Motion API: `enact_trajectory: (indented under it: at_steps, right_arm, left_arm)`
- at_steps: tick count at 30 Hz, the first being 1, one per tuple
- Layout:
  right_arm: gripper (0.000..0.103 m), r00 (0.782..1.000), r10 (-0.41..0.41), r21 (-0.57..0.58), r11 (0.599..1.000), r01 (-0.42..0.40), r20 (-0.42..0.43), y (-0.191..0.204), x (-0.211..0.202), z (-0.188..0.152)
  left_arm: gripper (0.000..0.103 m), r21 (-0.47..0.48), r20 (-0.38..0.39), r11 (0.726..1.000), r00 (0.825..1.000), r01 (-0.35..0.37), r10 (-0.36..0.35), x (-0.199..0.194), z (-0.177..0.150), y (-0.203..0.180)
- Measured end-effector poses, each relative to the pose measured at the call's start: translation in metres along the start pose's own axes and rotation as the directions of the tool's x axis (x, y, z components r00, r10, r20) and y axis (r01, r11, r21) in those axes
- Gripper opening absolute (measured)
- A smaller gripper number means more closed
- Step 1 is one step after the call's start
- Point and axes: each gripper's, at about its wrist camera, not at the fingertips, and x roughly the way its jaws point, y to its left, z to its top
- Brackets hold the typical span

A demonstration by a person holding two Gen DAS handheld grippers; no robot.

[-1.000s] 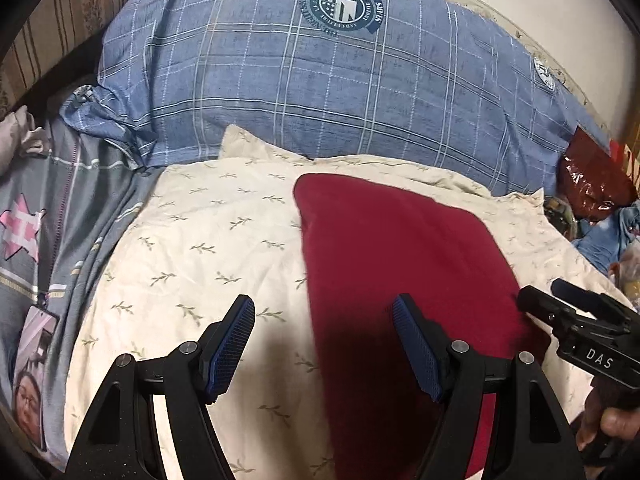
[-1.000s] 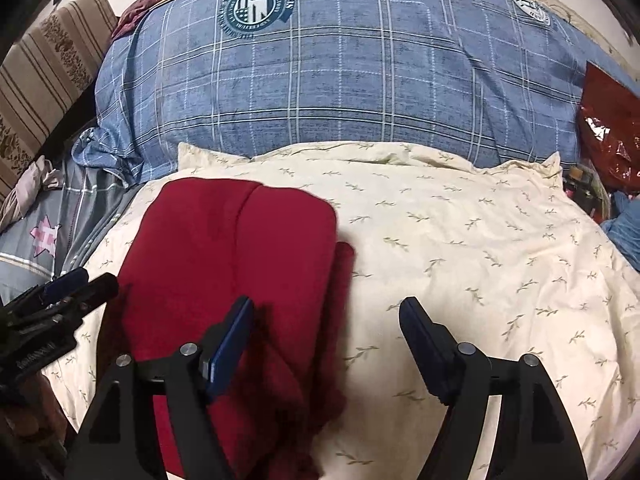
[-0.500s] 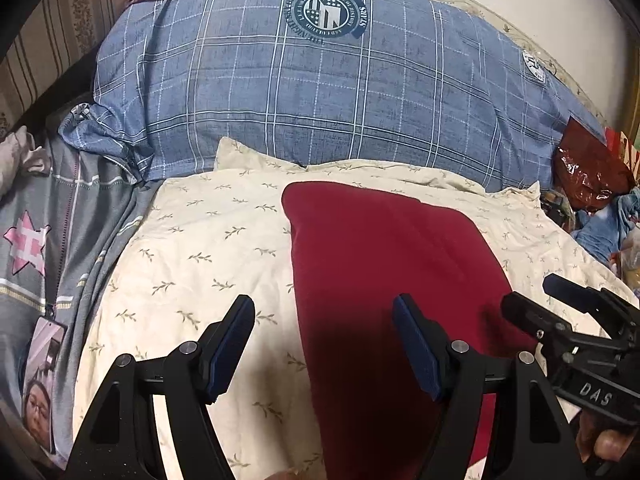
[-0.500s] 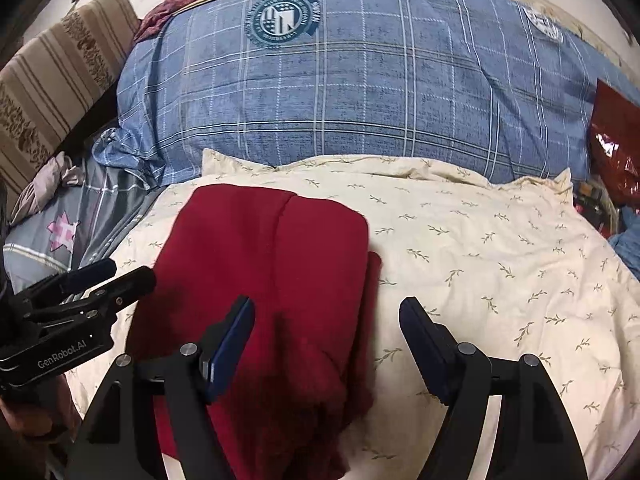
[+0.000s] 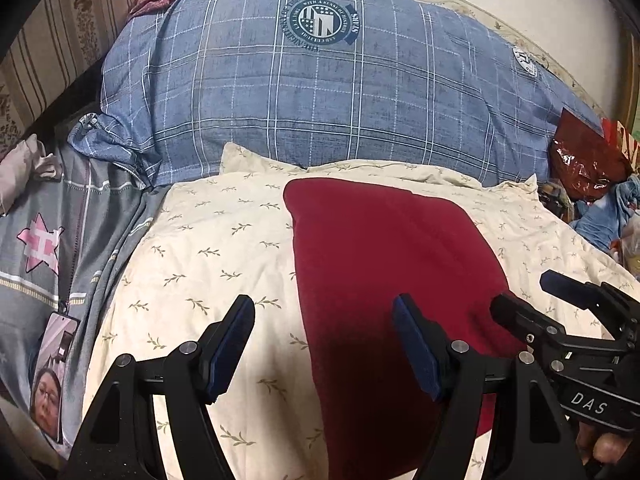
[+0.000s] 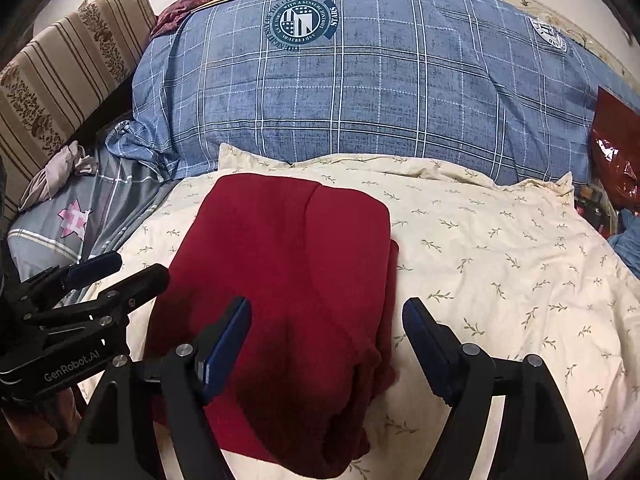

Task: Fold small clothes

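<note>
A dark red garment (image 5: 384, 264) lies folded on a cream leaf-print cover (image 5: 208, 248). My left gripper (image 5: 324, 344) hovers open over the garment's near left edge, nothing between its fingers. In the right wrist view the same garment (image 6: 280, 260) shows a folded layer and a rumpled near end. My right gripper (image 6: 326, 340) hangs above that end with its jaws opening, the pads clear of the cloth. Each gripper shows in the other's view: the right gripper (image 5: 522, 292) at the garment's right side, the left gripper (image 6: 138, 268) at its left side.
A big blue plaid pillow (image 5: 320, 92) rises behind the cream cover (image 6: 500, 260). Grey bedding with a pink star (image 5: 40, 240) and a photo card (image 5: 52, 368) lie to the left. A shiny red bag (image 5: 580, 160) and blue clutter sit at the right. A striped cushion (image 6: 60, 80) stands at far left.
The right gripper has shifted left, toward the left gripper, so each shows larger in the other's view. Both have eased back a little. The garment lies as before.
</note>
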Motion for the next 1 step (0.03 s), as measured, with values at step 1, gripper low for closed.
enact_trajectory:
  at_steps: [1]
  right_arm:
    - [0.08, 1.0, 0.0, 0.001, 1.0, 0.0, 0.002, -0.0006, -0.0003, -0.0002]
  left_arm:
    - [0.071, 0.003, -0.001, 1.0, 1.0, -0.001, 0.001, 0.0001, -0.0001, 0.0001]
